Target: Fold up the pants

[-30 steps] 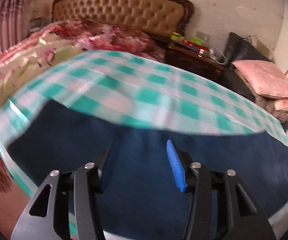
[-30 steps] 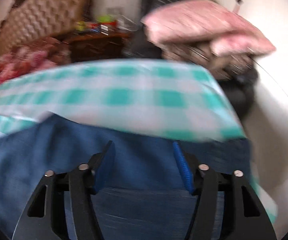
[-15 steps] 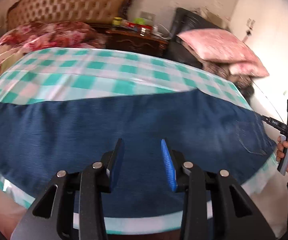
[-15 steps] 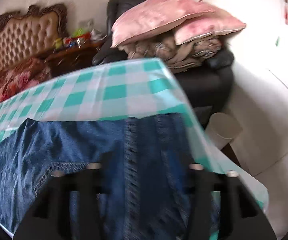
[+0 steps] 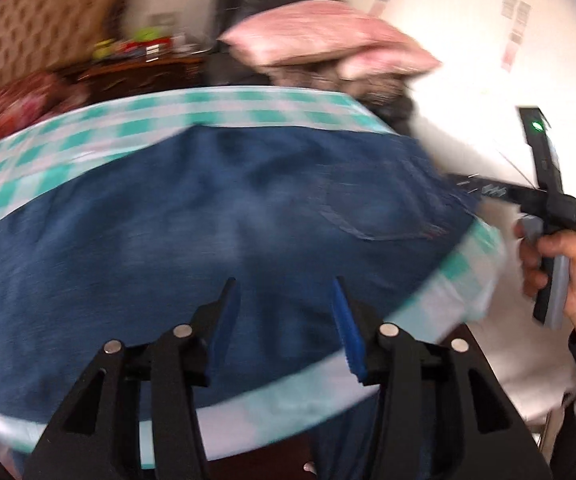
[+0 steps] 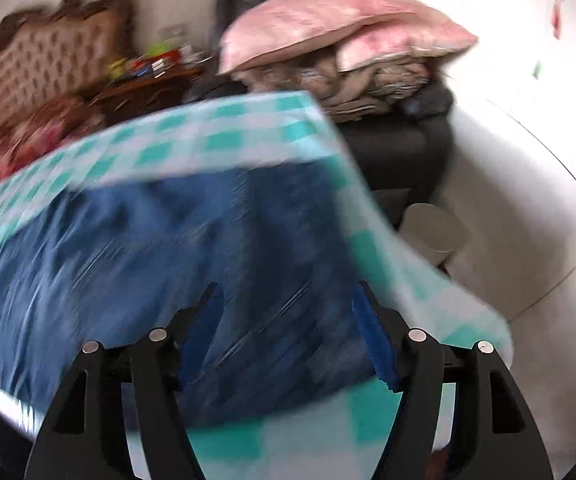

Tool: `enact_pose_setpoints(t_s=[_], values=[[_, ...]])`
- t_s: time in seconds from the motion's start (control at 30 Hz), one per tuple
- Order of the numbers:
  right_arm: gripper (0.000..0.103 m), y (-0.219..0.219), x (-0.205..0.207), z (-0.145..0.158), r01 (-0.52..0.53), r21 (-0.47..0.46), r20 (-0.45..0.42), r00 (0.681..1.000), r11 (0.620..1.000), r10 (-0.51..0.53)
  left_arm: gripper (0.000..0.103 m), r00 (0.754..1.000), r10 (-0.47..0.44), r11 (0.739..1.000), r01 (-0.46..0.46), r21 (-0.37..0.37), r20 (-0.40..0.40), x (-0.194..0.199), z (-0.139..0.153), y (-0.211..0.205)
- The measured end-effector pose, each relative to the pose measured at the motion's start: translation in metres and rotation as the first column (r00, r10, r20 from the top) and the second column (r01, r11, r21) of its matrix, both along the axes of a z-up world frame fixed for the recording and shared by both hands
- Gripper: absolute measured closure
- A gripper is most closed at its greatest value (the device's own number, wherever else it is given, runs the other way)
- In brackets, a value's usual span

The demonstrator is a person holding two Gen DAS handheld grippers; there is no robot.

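My left gripper (image 5: 284,312) and right gripper (image 6: 288,332): both jaws apart, just been widening, nothing clamped, above jeans (image 5: 168,240); checked cloth (image 5: 88,136) at 11 o'clock.

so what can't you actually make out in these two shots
- Jeans, left wrist view: the leg end is cut off at the left edge; motion blur hides seams and folds.
- Jeans, right wrist view: smeared streaks, so whether they are already folded is unclear.
- Nightstand clutter, both views: too small and blurred to name.
- Right hand-held gripper over the checked tablecloth: contact with the denim cannot be told.
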State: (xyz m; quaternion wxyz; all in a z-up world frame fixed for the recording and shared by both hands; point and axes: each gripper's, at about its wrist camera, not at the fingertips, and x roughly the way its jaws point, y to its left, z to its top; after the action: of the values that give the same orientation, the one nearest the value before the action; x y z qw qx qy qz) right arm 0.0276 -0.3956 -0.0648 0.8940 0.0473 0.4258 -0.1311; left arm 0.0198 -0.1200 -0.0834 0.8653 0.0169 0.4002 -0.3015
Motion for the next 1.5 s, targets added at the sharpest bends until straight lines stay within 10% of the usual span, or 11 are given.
enact_pose_setpoints(t_s=[0.17, 0.67, 0.93, 1.03, 1.1, 1.27, 1.5], values=[[0.041, 0.053, -0.016, -0.034, -0.122, -0.049, -0.095, 0.989, 0.991, 0.117, 0.058, 0.995, -0.099, 0.995, 0.1, 0.012, -0.009, -0.008, -0.016, -0.048], [0.041, 0.056, -0.017, -0.022, -0.059, -0.03, -0.112, 0.992, 0.998, 0.056, 0.08, 0.992, -0.125, 0.988, 0.126, 0.094, -0.016, -0.012, -0.04, -0.057], [0.034, 0.093, 0.002, -0.012, -0.103, 0.024, -0.049, 0.993, 0.994, 0.104, 0.08, 0.994, -0.082, 0.995, 0.077, -0.064, -0.076, -0.008, -0.025, -0.023], [0.026, 0.109, 0.009, -0.029, -0.114, 0.008, -0.092, 0.989, 0.993, 0.115, 0.069, 0.994, 0.086, 0.994, -0.089, -0.06, -0.061, 0.0, -0.017, 0.01], [0.015, 0.113, 0.009, -0.037, -0.112, -0.022, -0.095, 0.989, 0.993, 0.11, 0.045, 0.978, 0.204, 0.979, -0.205, -0.02, -0.042, 0.007, -0.016, 0.032], [0.013, 0.118, 0.011, -0.041, -0.092, -0.065, -0.11, 0.99, 0.994, 0.084, 0.027, 0.913, 0.39, 0.918, -0.376, 0.124, -0.117, 0.03, -0.039, 0.063], [0.005, 0.111, 0.013, -0.046, -0.011, -0.009, -0.146, 0.989, 1.0, 0.009, 0.002, 0.915, 0.394, 0.907, -0.373, 0.198, -0.084, 0.03, -0.048, 0.052]])
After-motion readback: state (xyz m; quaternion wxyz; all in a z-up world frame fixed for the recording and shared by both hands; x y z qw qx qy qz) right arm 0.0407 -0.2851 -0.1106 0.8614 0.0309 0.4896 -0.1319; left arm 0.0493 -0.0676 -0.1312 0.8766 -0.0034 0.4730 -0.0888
